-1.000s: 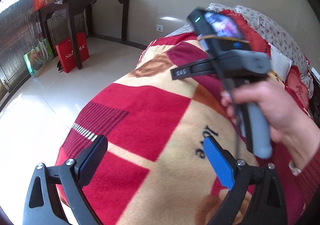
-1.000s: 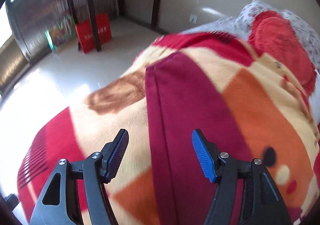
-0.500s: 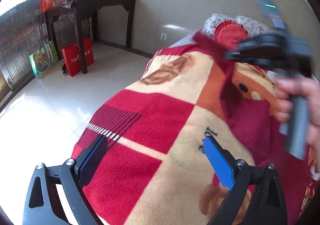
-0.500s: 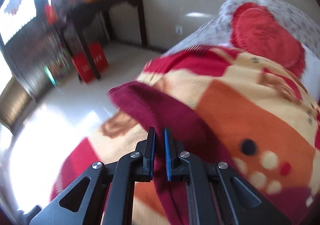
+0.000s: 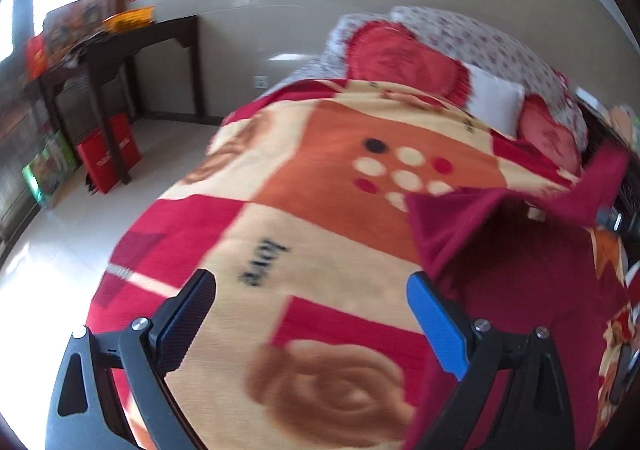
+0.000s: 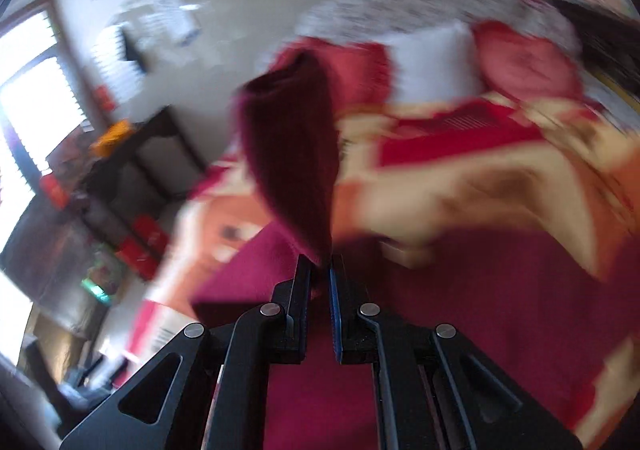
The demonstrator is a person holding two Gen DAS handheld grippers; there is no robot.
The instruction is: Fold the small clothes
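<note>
A dark red knit garment (image 5: pixel 520 270) lies on the right side of the bed's patterned blanket (image 5: pixel 320 177). My left gripper (image 5: pixel 312 314) is open and empty, low over the blanket just left of the garment. My right gripper (image 6: pixel 320 282) is shut on a part of the garment (image 6: pixel 292 153) and holds it lifted, the cloth standing up beyond the fingertips. In the left wrist view that lifted part (image 5: pixel 600 185) stretches up toward the right edge. The right wrist view is blurred.
Red heart cushions (image 5: pixel 400 53) and a white pillow (image 5: pixel 496 101) lie at the head of the bed. A dark wooden table (image 5: pixel 120 49) stands by the wall at the left, with red bags (image 5: pixel 108 157) on the tiled floor under it.
My right gripper shut on the garment's edge, then swung up and to the right with it, folding the cloth over. My left gripper stayed open and turned toward the bed's head.
</note>
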